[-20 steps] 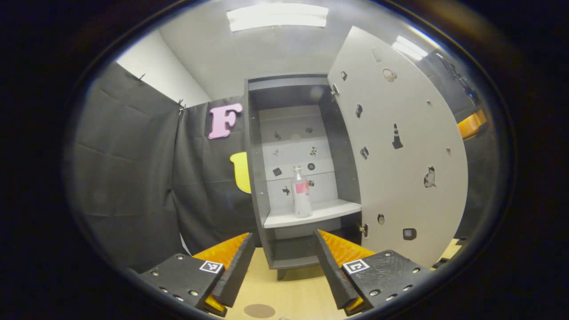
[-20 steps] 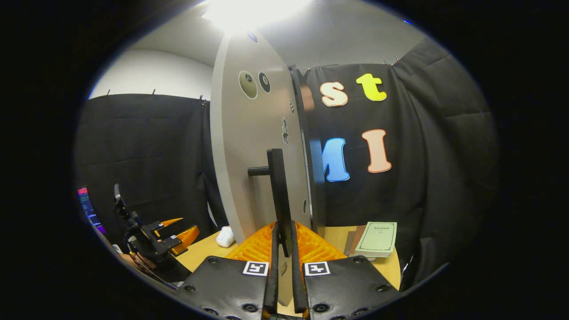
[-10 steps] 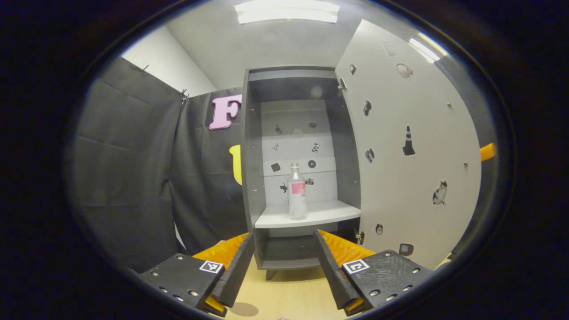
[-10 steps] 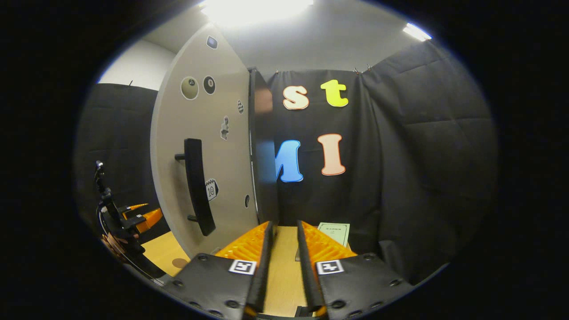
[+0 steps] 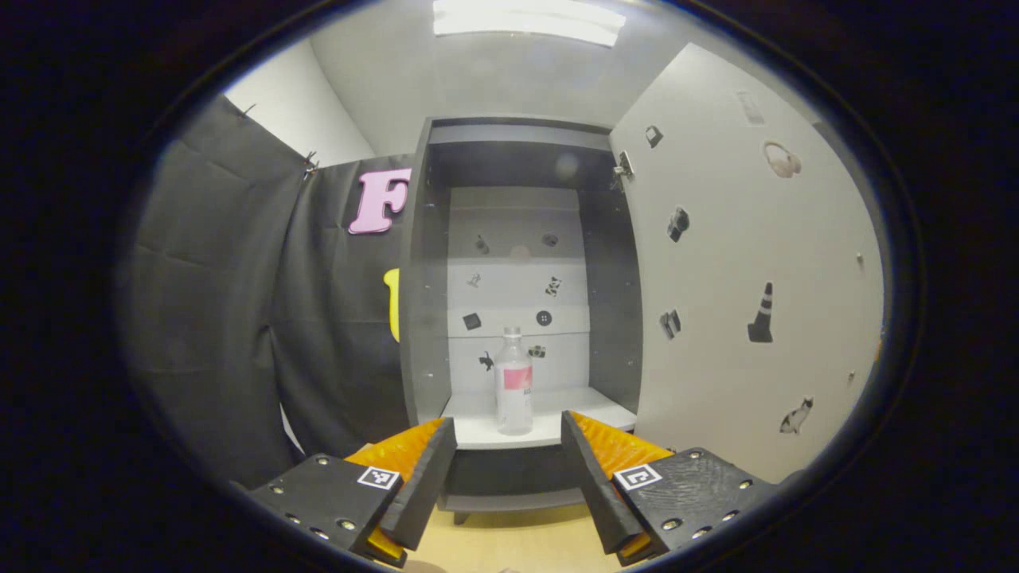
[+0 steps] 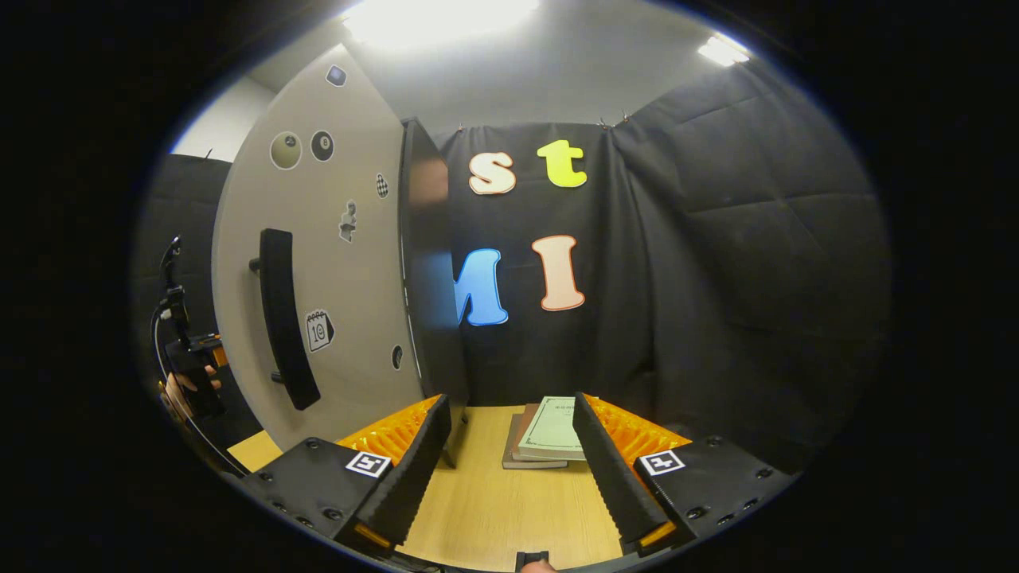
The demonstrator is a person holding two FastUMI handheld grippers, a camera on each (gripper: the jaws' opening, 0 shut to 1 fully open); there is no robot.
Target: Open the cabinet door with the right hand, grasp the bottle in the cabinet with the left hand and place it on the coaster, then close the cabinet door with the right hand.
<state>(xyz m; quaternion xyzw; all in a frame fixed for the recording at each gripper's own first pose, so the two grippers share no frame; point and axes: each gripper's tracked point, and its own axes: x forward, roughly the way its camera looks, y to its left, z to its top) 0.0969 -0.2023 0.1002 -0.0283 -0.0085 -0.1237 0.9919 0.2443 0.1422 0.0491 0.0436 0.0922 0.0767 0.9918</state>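
Upright, clear bottle [image 5: 514, 391] with pink label stands on shelf [image 5: 549, 430].

Bottle [image 5: 513, 391] upright on cabinet shelf [image 5: 478, 430], ahead of my left tool [image 5: 507, 469]; door [image 5: 740, 302] open to its right; books [image 6: 549, 430] on bench [image 6: 501, 509].

Books [image 6: 548, 430]: two stacked flat on the bench [image 6: 493, 509], at its far edge.
Top book: pale green cover.
Ceiling light [image 5: 525, 16]: lit.
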